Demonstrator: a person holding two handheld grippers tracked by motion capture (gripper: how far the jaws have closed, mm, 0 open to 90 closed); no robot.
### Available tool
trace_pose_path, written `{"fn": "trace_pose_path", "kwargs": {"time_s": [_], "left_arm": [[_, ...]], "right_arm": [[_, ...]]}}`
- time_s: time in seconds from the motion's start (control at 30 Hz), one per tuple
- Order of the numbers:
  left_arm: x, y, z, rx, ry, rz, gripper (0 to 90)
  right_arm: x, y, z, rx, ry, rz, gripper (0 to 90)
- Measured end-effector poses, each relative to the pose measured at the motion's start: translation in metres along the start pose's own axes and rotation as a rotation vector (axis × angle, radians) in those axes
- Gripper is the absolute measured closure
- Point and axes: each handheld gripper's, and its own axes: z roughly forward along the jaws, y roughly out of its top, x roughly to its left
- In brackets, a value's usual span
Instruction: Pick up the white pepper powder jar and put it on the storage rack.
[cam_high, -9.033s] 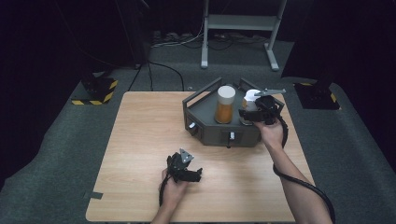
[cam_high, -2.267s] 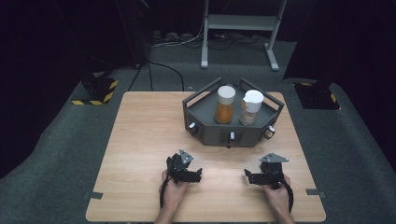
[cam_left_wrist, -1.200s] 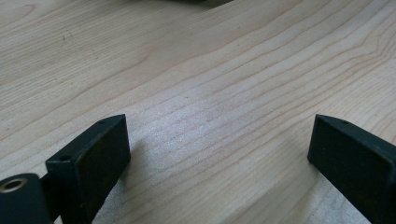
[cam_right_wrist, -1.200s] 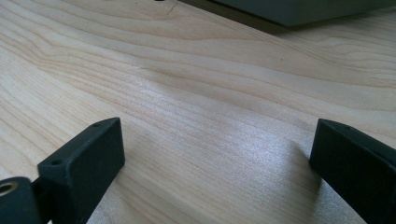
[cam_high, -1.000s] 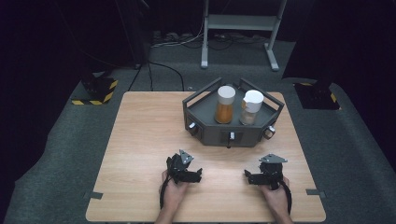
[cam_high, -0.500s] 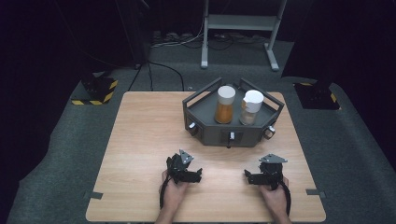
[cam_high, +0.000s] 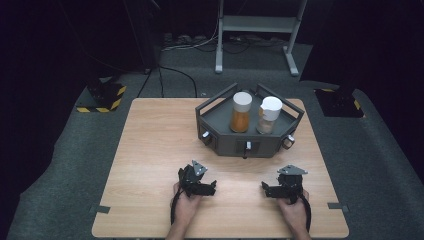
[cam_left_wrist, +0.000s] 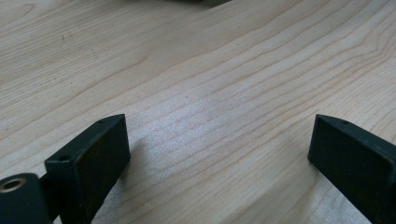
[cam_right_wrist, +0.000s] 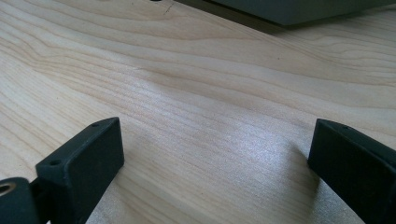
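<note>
Wooden table (cam_high: 150, 150) bears grey tray (cam_high: 220, 117) at far right part; orange jar (cam_high: 240, 112) and pale jar (cam_high: 269, 115) stand upright inside, side by side, white caps on. Left gripper (cam_high: 209, 187) rests on near table edge, jaws wide apart, bare wood between, nothing held. Right gripper (cam_high: 267, 189) rests near it to right, jaws likewise wide, empty. Both grippers well apart from tray, jaws pointing inward toward each other

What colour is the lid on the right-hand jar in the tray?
White; the right-hand jar lid shows best in the high view.
</note>
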Motion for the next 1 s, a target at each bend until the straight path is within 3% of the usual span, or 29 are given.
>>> {"fn": "trace_pose_path", "kwargs": {"time_s": [1.0], "left_arm": [[-0.0017, -0.0002, -0.0004, 0.001, 0.006, -0.004, 5.2]], "right_arm": [[0.0006, 0.0004, 0.0003, 0.001, -0.003, 0.000, 2.7]]}}
